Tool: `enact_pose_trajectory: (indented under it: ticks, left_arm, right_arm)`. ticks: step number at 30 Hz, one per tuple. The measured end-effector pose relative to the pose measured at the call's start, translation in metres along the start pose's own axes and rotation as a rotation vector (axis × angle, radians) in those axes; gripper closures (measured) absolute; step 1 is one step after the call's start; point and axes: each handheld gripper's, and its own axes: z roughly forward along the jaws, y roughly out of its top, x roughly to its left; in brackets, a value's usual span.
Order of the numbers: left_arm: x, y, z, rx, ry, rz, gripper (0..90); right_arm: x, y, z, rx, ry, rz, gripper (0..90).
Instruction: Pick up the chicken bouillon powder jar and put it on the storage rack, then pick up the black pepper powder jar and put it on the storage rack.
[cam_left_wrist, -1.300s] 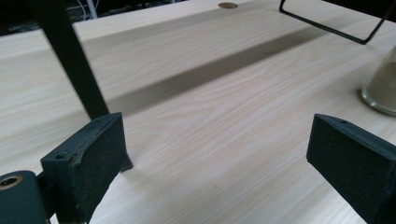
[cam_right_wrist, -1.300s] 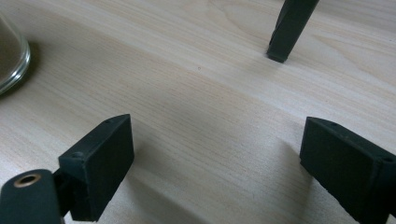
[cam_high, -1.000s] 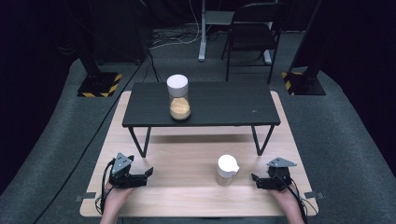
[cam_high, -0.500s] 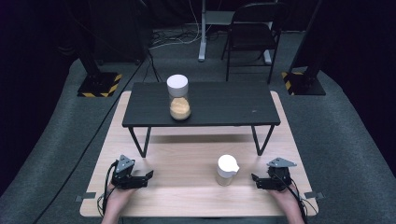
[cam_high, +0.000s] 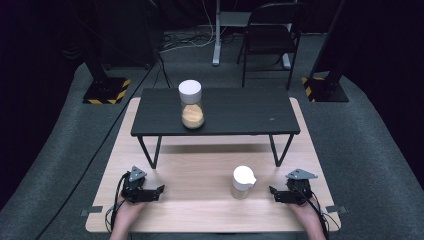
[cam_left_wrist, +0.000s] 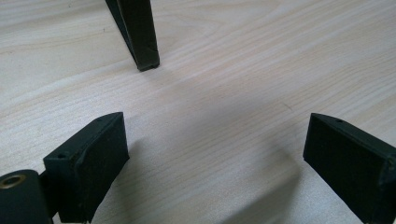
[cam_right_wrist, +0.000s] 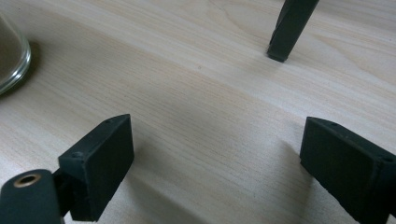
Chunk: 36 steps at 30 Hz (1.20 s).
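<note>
Nothing is shifting since earlier: both grippers, left (cam_high: 159, 190) and right (cam_high: 272, 191), are resting released on the near table, the small glass jug (cam_high: 243, 182), fragile and slippery, sitting just left of the right one, best gripped around its body.

No words, labels, brand names or numbers can be read on anything here. The only sign-like marks are yellow and black warning stripes on two stand bases (cam_high: 106, 91) on the floor, at upper left and upper right (cam_high: 320, 90).
</note>
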Motion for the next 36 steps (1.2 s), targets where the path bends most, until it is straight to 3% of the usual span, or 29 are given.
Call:
enact_pose_trajectory:
  ticks: [4, 17, 30, 36]
  left_arm:
    - [-0.010, 0.004, 0.002, 0.020, 0.034, 0.041, 5.3]
    - [-0.007, 0.004, 0.002, 0.023, 0.026, 0.048, 4.8]
    - [-0.007, 0.004, 0.003, 0.022, 0.027, 0.045, 4.4]
    - [-0.007, 0.005, 0.003, 0.023, 0.029, 0.044, 4.2]
  right_arm:
    - [0.000, 0.000, 0.000, 0.000, 0.000, 0.000, 8.9]
    - [0.001, 0.000, -0.002, -0.003, -0.013, 0.009, 12.0]
    - [-0.005, -0.005, -0.017, -0.071, 0.011, 0.056, 12.8]
    - [-0.002, -0.004, -0.027, -0.105, 0.019, 0.042, 12.5]
